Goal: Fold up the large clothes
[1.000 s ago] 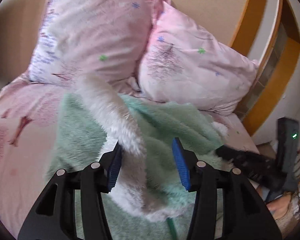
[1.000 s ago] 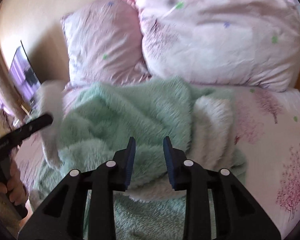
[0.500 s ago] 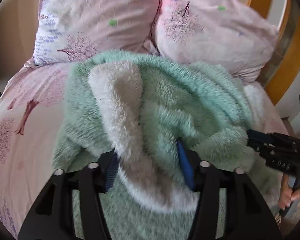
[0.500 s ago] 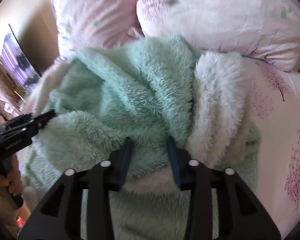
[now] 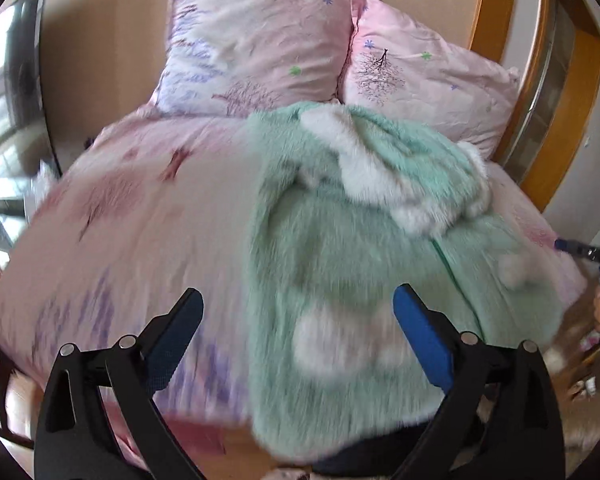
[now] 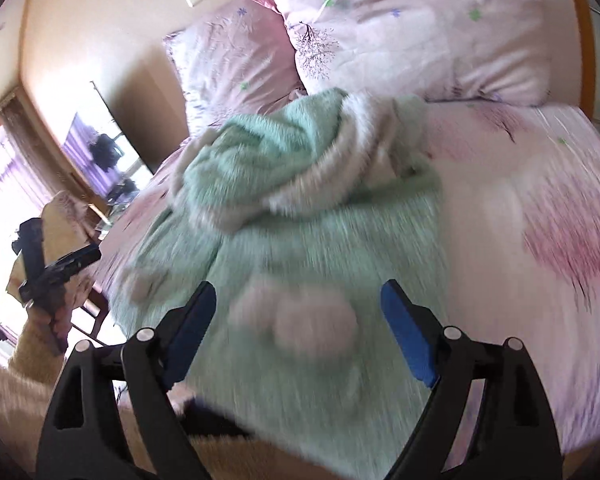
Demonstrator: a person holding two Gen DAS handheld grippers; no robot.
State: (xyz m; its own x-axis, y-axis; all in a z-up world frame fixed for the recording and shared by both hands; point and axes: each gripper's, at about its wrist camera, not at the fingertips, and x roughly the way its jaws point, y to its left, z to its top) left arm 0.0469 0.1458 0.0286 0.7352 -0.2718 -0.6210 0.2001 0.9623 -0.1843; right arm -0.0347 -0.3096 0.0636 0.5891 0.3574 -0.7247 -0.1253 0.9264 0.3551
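Both grippers, left (image 5: 296, 332) and right (image 6: 298, 326), have just spread apart, empty, above the fleece (image 5: 364, 264) on the bed (image 5: 140, 216).

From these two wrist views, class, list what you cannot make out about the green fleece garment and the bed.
- Green fleece garment: its near hem hangs past the bed's edge behind the left gripper; motion blur smears the pale patches.
- Its sleeves: bunched under the folded-over top in the right wrist view, layout unclear.
- Bed: the near part blurred, and hidden by the right gripper.
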